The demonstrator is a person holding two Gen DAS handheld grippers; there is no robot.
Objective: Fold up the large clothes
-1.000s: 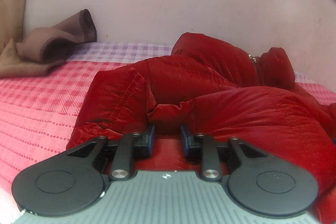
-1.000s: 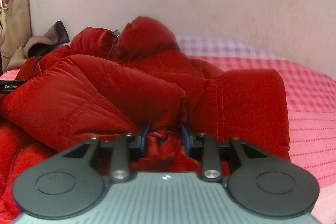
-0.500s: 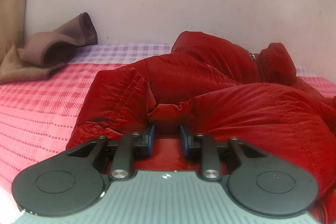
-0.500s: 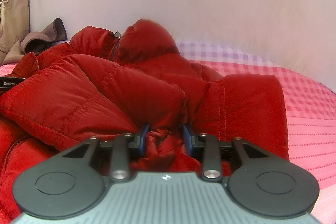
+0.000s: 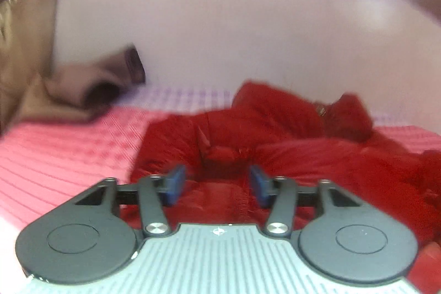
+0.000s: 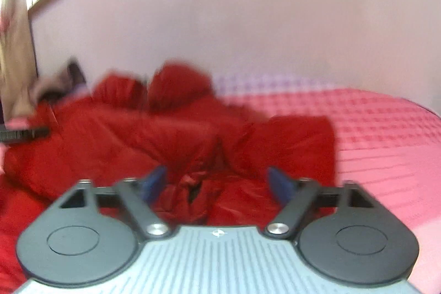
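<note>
Now at the release after a fold: jaws of both the left gripper [image 5: 217, 185] and the right gripper [image 6: 217, 183] opening, wider on the right, pads clear of the puffy red quilted jacket [image 5: 289, 153] bunched between and below them, nothing held. Jacket heaped on the pink checked bedspread [image 5: 69, 156], collar end toward the pale wall [image 5: 234, 32], long axis seemingly running away from the 2 cameras. Next, probably: withdraw cleanly, then regrip a free edge for another fold.
</note>
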